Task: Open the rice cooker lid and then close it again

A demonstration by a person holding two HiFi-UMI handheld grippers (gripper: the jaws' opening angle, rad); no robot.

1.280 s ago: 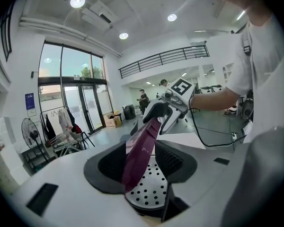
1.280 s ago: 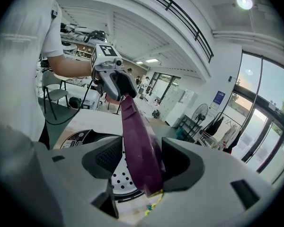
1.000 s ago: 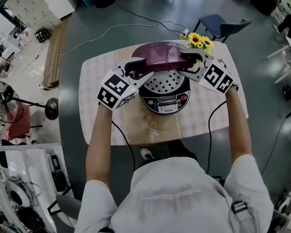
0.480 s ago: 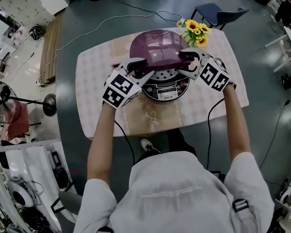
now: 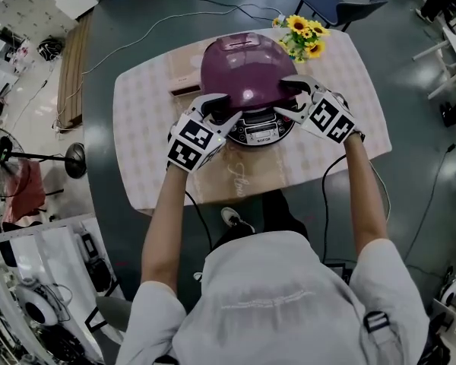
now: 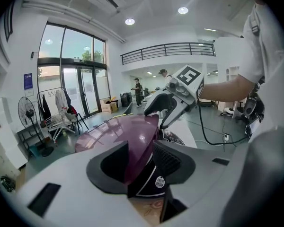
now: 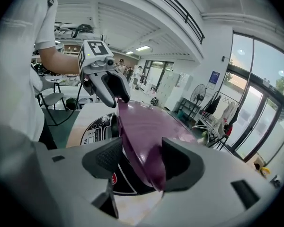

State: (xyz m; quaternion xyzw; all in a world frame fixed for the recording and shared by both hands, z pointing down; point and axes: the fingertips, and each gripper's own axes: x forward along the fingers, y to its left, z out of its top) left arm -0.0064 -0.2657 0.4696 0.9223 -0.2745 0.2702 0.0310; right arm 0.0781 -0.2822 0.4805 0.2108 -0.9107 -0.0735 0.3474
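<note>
One rice cooker with a black body [image 5: 262,130] and a glossy purple dome lid [image 5: 239,71] sits near the middle of the cloth-covered table [image 5: 152,128], toward its far edge. The lid lies low over the pot; can't tell if it's latched.

Two grippers are on it. The left gripper [image 5: 222,109] straddles the lid's front rim on the left, its jaws wide apart. They have just been closing, and the rim is between them but not pinched. The right gripper [image 5: 287,97] straddles the rim on the right, also gaping; one jaw lies on the lid top and the other hangs clear below.

One bunch of yellow sunflowers [image 5: 302,36] stands at the far right corner. One flat brown box [image 5: 184,90] lies left of the cooker. One dark blue chair [image 5: 334,6] stands beyond the table.
</note>
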